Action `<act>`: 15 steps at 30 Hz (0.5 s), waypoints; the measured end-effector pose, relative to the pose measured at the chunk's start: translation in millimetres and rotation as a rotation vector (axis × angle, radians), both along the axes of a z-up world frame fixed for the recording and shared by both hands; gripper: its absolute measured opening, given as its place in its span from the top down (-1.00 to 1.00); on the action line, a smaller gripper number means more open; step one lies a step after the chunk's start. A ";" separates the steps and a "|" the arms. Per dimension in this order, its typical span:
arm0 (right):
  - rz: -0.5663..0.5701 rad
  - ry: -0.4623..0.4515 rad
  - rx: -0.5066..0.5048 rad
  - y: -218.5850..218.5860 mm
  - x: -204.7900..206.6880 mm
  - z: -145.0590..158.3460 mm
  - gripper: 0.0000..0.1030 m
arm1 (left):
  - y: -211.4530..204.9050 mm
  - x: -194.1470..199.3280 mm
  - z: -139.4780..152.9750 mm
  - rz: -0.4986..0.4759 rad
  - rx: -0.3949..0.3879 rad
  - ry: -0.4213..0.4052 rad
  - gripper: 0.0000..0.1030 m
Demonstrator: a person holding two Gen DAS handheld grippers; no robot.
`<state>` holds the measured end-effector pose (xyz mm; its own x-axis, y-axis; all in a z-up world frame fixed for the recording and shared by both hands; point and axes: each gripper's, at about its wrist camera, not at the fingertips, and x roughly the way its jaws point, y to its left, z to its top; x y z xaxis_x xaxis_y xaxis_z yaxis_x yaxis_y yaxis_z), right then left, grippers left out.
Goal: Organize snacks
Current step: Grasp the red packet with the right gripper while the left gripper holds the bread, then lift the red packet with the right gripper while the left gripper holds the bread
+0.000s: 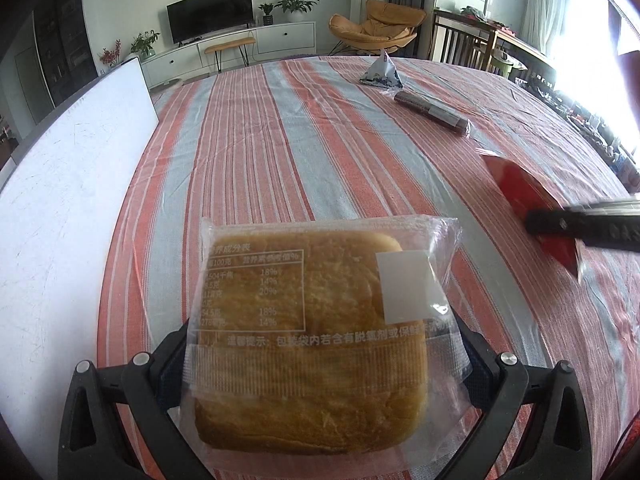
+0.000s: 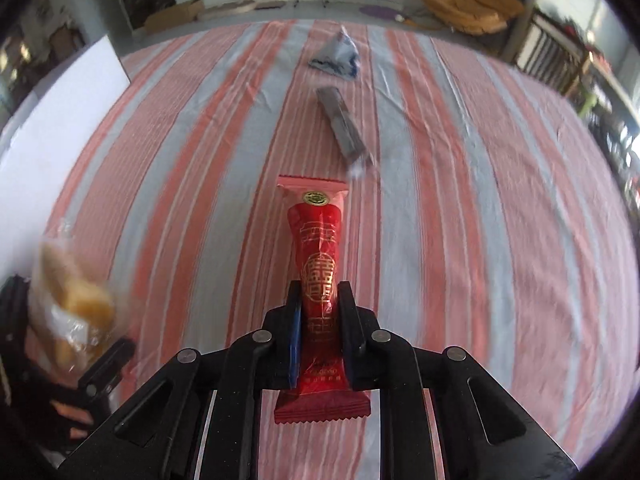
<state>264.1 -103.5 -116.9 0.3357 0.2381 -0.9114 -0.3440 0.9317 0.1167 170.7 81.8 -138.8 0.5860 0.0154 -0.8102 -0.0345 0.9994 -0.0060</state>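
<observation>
My left gripper is shut on a square golden cake in a clear wrapper and holds it above the striped tablecloth. The cake also shows at the left edge of the right wrist view. My right gripper is shut on a long red snack packet with gold print, held over the cloth. That packet and a right finger show at the right of the left wrist view. A dark snack bar and a blue-white triangular pouch lie farther off on the table.
A white board lies along the table's left side. Behind the table stand a TV cabinet, an orange lounge chair and wooden furniture at the right.
</observation>
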 end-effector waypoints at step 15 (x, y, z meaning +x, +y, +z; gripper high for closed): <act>-0.170 -0.234 0.135 -56.3 -128.2 11.0 0.64 | 0.0 -0.3 0.2 0.001 0.000 0.000 -1.00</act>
